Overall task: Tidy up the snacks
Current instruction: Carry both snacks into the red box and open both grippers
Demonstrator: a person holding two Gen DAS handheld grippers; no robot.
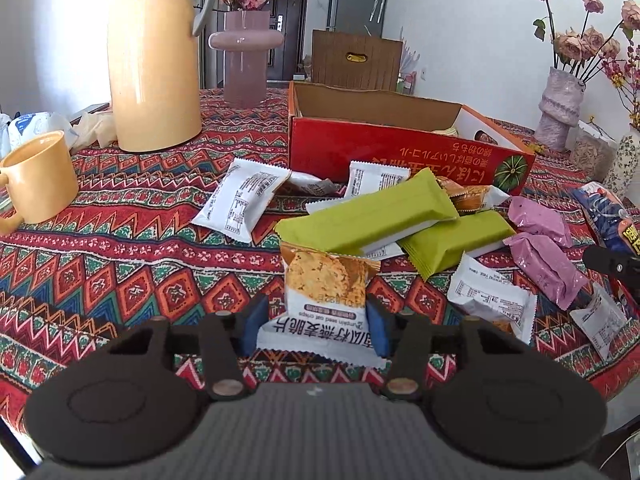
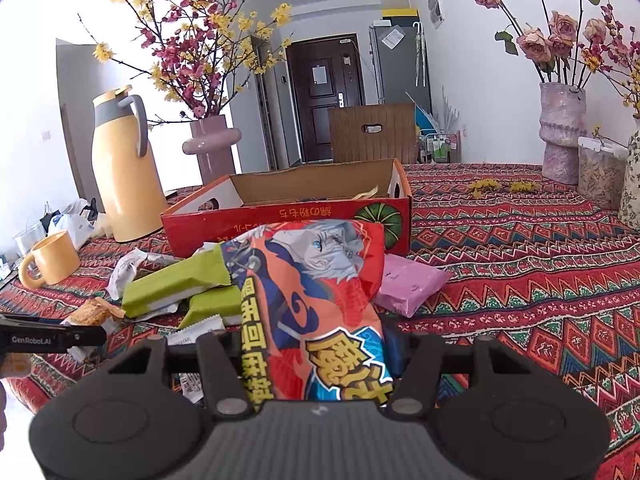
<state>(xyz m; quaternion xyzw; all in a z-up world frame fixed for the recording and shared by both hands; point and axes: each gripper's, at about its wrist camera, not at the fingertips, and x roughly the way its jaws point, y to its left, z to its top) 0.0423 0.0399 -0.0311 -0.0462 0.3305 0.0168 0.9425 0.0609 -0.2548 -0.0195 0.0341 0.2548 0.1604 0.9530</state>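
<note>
My left gripper (image 1: 316, 326) is shut on an oat crisp packet (image 1: 324, 292), white with a cookie picture, held just above the patterned tablecloth. My right gripper (image 2: 320, 356) is shut on a large orange and blue snack bag (image 2: 316, 300) that stands up between its fingers. A red cardboard box (image 1: 396, 156) lies open behind the pile; it also shows in the right wrist view (image 2: 280, 220). Loose on the cloth are green bars (image 1: 372, 216), pink packets (image 1: 540, 240) and white packets (image 1: 240, 200). The left gripper shows at the left edge of the right wrist view (image 2: 52, 336).
A yellow thermos jug (image 1: 154, 60) and yellow mug (image 1: 38, 176) stand at the left. A pink vase (image 1: 244, 60) stands behind. A textured vase of roses (image 2: 562, 132) and a clear container (image 2: 600, 172) stand at the right. A wooden chair back (image 1: 356, 60) is beyond the table.
</note>
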